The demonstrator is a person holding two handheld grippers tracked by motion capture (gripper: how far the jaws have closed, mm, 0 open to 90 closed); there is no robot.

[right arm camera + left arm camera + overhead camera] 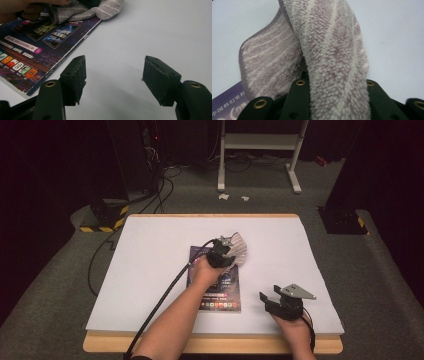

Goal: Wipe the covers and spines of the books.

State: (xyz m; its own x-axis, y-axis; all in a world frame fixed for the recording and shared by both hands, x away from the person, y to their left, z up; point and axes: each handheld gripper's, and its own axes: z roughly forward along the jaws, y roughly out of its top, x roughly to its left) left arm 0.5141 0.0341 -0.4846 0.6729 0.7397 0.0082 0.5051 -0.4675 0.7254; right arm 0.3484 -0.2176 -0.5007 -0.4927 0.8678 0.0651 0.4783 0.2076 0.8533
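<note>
A grey-mauve striped towel (240, 248) lies bunched over the far end of a dark purple magazine (220, 295) in the middle of the white table top (150, 270). My left gripper (223, 254) is shut on the towel (332, 62), whose fluffy fold rises between the black jaws in the left gripper view. My right gripper (272, 301) rests near the front right edge, open, nothing between its pads (113, 80). In the right gripper view the magazine (30, 55) lies at the left, with the towel (100, 10) and the other hand at the top.
The table's wooden front edge (210, 344) is close to both forearms. Behind the table stand a white metal frame (260, 150), cables on the grey floor (150, 195) and yellow-black striped blocks (102, 217).
</note>
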